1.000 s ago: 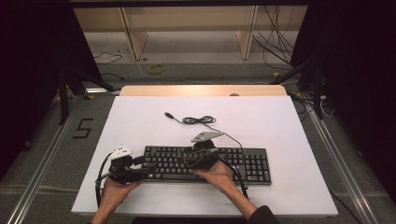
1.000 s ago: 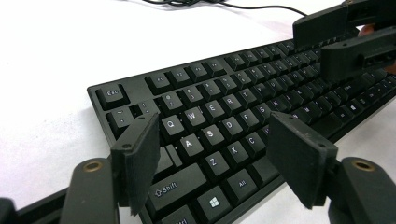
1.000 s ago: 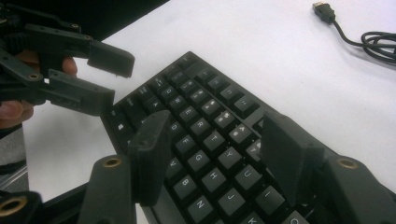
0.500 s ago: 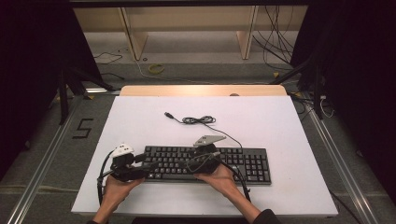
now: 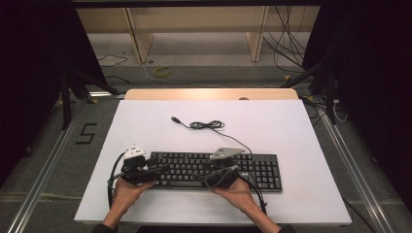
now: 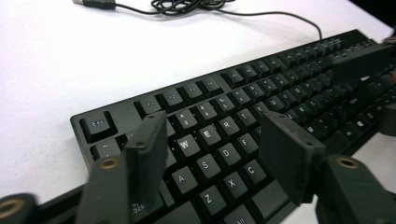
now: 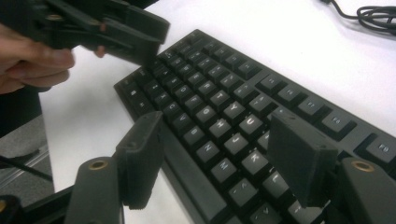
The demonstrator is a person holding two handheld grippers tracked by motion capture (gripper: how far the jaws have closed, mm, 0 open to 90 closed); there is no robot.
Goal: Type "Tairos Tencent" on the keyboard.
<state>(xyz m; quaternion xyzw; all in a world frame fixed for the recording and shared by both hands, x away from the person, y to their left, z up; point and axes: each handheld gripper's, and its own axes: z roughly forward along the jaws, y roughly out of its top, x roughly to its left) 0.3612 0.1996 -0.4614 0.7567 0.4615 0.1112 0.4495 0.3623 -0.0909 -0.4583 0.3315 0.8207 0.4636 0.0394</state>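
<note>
A black keyboard [image 5: 214, 170] lies flat near the front edge of a white table [image 5: 291, 126], its cable [image 5: 209, 125] coiled behind it. The left gripper [image 5: 163, 170] hovers over the keyboard's left end; its jaws have just been closing yet stand apart, holding nothing. The right gripper [image 5: 232, 170] hangs over the middle keys, jaws open and empty.
</note>
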